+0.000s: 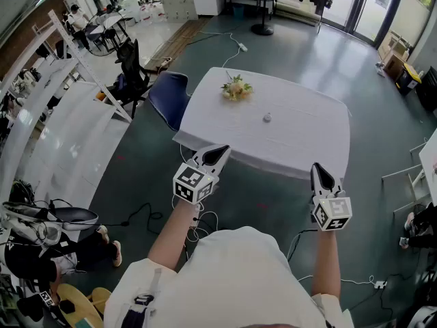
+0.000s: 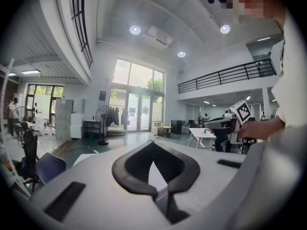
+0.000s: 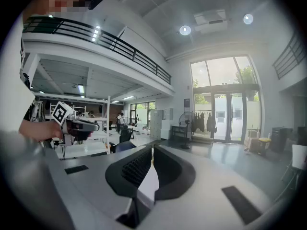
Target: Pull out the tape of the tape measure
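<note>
A small round grey tape measure (image 1: 267, 117) lies near the middle of the white table (image 1: 300, 142). Both grippers are held in the air in front of the table's near edge, well short of the tape measure. In the head view my left gripper (image 1: 220, 151) points at the table's near left corner, and my right gripper (image 1: 317, 169) hovers by the near right edge. Each is shut with nothing between its pads, as the left gripper view (image 2: 153, 144) and the right gripper view (image 3: 151, 150) show. Both gripper cameras look level across the hall, so the tape measure is hidden in them.
A bunch of flowers (image 1: 236, 89) lies at the table's far left. A blue chair (image 1: 168, 98) stands by the left corner, with white racks (image 1: 75, 121) further left. Cables run over the floor near my feet. A standing fan (image 1: 261, 26) is beyond the table.
</note>
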Demonstrator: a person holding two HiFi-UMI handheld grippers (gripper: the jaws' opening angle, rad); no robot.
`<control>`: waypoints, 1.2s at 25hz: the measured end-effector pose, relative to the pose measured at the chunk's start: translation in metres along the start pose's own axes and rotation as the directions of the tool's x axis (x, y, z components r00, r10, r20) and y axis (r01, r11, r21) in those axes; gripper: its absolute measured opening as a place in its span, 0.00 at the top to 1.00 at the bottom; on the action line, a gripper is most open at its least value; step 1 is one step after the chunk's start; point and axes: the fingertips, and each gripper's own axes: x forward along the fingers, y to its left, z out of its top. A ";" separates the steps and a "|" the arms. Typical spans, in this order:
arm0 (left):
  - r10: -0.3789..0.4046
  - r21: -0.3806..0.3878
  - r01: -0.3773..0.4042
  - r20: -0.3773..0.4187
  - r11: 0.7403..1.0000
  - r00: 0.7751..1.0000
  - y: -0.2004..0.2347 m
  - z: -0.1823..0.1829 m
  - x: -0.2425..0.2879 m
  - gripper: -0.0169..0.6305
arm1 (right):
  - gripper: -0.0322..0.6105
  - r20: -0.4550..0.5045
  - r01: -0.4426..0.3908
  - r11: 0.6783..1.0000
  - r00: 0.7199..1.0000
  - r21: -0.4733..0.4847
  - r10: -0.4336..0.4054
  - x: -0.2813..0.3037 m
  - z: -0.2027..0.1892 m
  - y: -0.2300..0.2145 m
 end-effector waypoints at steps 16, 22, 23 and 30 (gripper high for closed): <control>-0.012 -0.007 0.012 -0.015 1.000 1.000 -0.009 -0.007 0.009 0.96 | 0.89 -0.009 0.002 0.999 1.000 0.032 -0.001 -0.001 -0.005 -0.008; 0.020 -0.004 -0.020 -0.026 1.000 0.999 -0.006 -0.014 0.010 0.96 | 0.89 -0.030 -0.006 0.999 1.000 0.042 0.007 0.000 -0.015 -0.006; 0.028 -0.004 -0.028 -0.027 1.000 0.999 -0.006 -0.015 0.010 0.95 | 0.89 -0.037 -0.010 0.999 0.999 0.042 0.011 0.000 -0.018 -0.007; 0.063 -0.019 -0.064 -0.040 0.998 0.997 -0.003 -0.022 0.017 0.66 | 0.88 -0.060 -0.023 0.999 0.998 0.044 0.026 0.000 -0.029 -0.012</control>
